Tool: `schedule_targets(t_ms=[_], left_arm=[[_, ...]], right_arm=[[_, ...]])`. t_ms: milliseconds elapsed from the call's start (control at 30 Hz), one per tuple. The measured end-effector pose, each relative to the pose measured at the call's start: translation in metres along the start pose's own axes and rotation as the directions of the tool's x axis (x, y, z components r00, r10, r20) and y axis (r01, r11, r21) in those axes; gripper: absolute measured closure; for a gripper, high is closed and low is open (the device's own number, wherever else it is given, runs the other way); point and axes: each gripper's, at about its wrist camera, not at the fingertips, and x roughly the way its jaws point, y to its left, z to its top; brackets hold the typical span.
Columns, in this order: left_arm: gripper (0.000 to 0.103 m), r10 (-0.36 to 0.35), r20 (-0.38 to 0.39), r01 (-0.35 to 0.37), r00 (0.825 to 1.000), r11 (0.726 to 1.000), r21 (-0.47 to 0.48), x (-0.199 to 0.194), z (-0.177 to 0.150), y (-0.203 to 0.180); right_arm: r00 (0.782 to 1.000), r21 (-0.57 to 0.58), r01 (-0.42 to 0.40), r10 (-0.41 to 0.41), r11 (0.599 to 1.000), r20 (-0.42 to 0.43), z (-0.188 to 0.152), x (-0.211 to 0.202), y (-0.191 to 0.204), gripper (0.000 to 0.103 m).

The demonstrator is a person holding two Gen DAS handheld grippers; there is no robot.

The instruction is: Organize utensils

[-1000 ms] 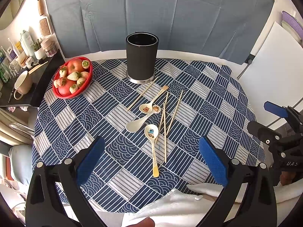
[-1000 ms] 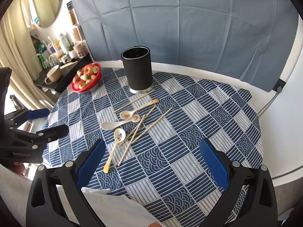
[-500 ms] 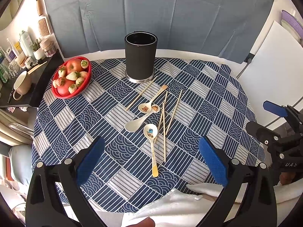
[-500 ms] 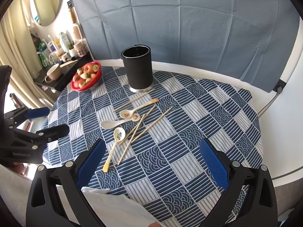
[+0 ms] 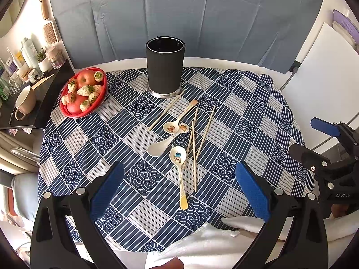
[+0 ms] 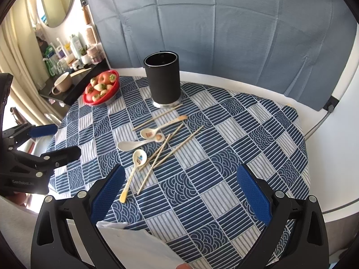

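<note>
From the left wrist view, the left gripper (image 5: 178, 187) is hovering wide apart and empty over the near edge of the tablecloth (image 5: 246, 116). The black holder (image 5: 165, 67) is standing upright at the far side; in front of it, spoons and chopsticks are lying in a loose, crossed pile – the yellow-handled spoon (image 5: 180, 172) farthest from the holder, the white spoon (image 5: 160, 146) just beyond it. A red fruit bowl (image 5: 84, 93) is sitting left of the holder.

From the right wrist view, the right gripper (image 6: 179, 189) is also hanging wide and empty, well short of the holder (image 6: 163, 79). The chopsticks (image 6: 165, 149) are overlapping the spoon – pinching one could be dragging its neighbours along or knocking them off the pile
</note>
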Motion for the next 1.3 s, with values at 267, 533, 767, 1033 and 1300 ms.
schedule_targets(t_ms=[267,533,767,1033,1300], left_arm=[[0.006,0.008,-0.015,-0.008,1.0,1.0,0.005,0.005,0.002,0.004],[0.006,-0.007,-0.064,0.006,0.998,1.0,-0.015,0.02,0.003,0.015],[0.006,-0.027,-0.113,0.024,0.993,0.999,-0.028,0.037,0.005,0.028],[0.006,-0.036,-0.18,0.034,0.983,0.999,-0.012,0.068,0.011,0.045],[0.006,-0.029,-0.233,0.035,0.972,0.999,0.02,0.105,0.027,0.064]], right_arm=[[0.999,0.0,0.001,-0.001,1.0,-0.035,0.001,0.009,0.001,0.008],[0.998,0.043,0.016,-0.014,0.999,-0.066,0.006,0.023,-0.005,0.008],[0.993,0.09,0.055,-0.045,0.994,-0.11,0.008,0.044,-0.013,0.008],[0.986,0.106,0.097,-0.081,0.99,-0.143,0.015,0.073,-0.012,0.008],[0.98,0.123,0.125,-0.103,0.985,-0.168,0.025,0.106,-0.005,0.008]])
